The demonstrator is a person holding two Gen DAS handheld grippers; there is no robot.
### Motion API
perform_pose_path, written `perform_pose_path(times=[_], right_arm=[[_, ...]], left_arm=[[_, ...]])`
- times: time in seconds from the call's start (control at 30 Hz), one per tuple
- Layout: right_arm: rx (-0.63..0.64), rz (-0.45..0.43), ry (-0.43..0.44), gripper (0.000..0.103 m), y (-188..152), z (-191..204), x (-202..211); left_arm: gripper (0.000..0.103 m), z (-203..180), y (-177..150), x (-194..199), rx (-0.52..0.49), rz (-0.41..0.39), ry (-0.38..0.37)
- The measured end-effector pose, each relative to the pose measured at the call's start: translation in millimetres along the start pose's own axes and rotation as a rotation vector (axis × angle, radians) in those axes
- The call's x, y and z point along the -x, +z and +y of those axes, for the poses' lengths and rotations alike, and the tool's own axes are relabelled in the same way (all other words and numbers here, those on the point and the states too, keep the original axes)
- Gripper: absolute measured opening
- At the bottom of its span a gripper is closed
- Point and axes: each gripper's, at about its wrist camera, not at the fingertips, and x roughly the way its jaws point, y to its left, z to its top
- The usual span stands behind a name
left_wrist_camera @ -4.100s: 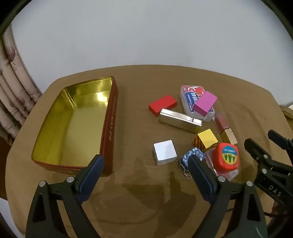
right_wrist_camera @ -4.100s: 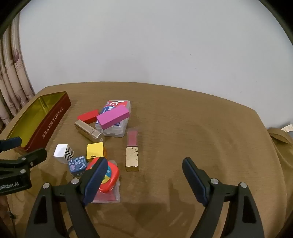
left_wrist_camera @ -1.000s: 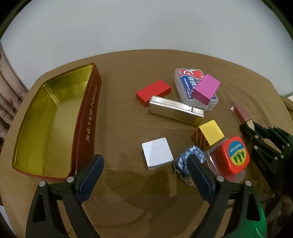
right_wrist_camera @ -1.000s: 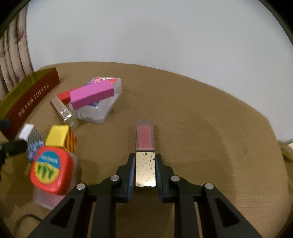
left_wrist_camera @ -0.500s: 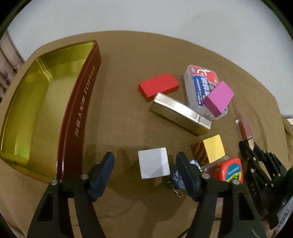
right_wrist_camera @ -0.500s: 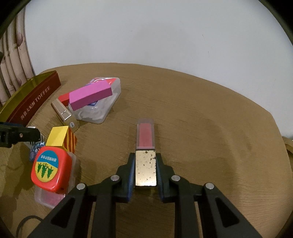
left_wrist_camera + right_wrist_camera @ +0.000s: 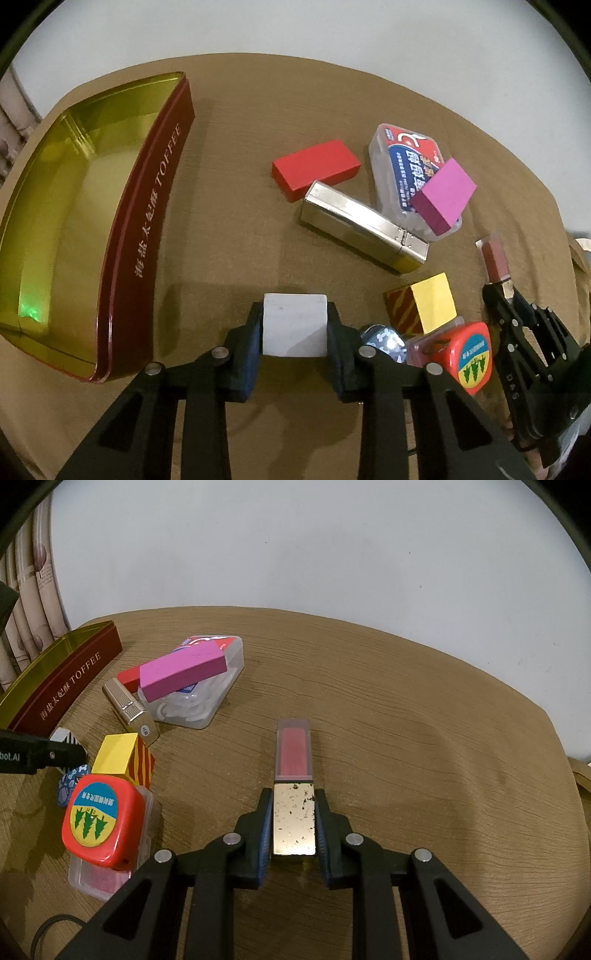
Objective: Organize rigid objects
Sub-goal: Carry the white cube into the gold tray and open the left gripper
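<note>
1. With both tools down over the desk (image 7: pixel 424 738), each one has a piece clamped
2. Left gripper (image 7: pixel 294 328): jaws have just been closing, pads now pressed on both sides of the white cube (image 7: pixel 294 325). Cube sits squarely between them, on or just off the desk, can't tell which
3. Right gripper (image 7: pixel 293 821): jaws narrow, clamped on the gold cap end of the lipstick tube (image 7: pixel 293 775). Clear pink end sticks out past the fingertips and lies along the desk
4. Toffee tin (image 7: pixel 147 206): left of the left jaws, well apart. Gold inside, dark red wall, nothing visible inside
5. Ahead of the left jaws: silver metal bar (image 7: pixel 362 229), with the red block (image 7: pixel 316 168) just past it, touching or nearly touching
6. Ahead and right of the left jaws: clear plastic case (image 7: pixel 402 166) with the magenta block (image 7: pixel 443 195) resting tilted on it
7. Right of the left jaws: yellow striped cube (image 7: pixel 424 302), near. Just beside the right pad is a blue patterned keyring (image 7: pixel 384 338), partly hidden by the finger
8. Red tape measure (image 7: pixel 471 360) sits on a small clear box, between the two tools
9. In the right wrist view that whole cluster lies left of the right jaws; right side of the desk is bare wood
10. Left tool's black tip enters the right wrist view at the left edge, beside the yellow striped cube
</note>
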Motion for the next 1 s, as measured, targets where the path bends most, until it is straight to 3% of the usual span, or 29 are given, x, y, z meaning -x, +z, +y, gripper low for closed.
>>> perform_pose_path(times=[0.47, 0.67, 1.0], right_arm=[[0.005, -0.001, -0.005, 0.021, -0.2, 1.1, -0.4], [0.005, 0.0, -0.004, 0.021, -0.2, 0.8, 0.0], [0.012, -0.001, -0.009, 0.021, -0.3, 1.9, -0.5]], left_arm=[[0.027, -2.4, 17.0, 35.4, -0.051, -0.091, 0.019], [0.027, 34.5, 44.5, 54.6, -0.044, -0.122, 0.071], [0.027, 102.5, 50.3, 41.6, 0.021, -0.123, 0.172]])
